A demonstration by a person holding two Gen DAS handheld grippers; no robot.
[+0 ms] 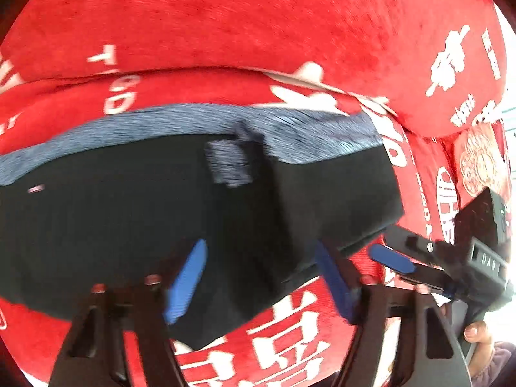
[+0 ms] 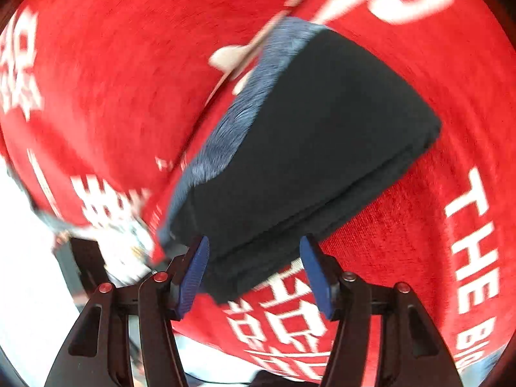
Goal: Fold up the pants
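Black pants with a blue-grey waistband lie folded into a compact stack on a red cloth with white lettering. In the right wrist view the folded pants show stacked layers at the near edge. My left gripper is open, its blue pads wide apart above the near edge of the pants. My right gripper is open, its pads either side of the stack's near corner, gripping nothing. The right gripper also shows in the left wrist view, at the pants' right edge.
The red cloth covers the whole surface and has a raised fold behind the pants. A bright white area lies past the cloth's edge at the left of the right wrist view. A hand holds the right gripper.
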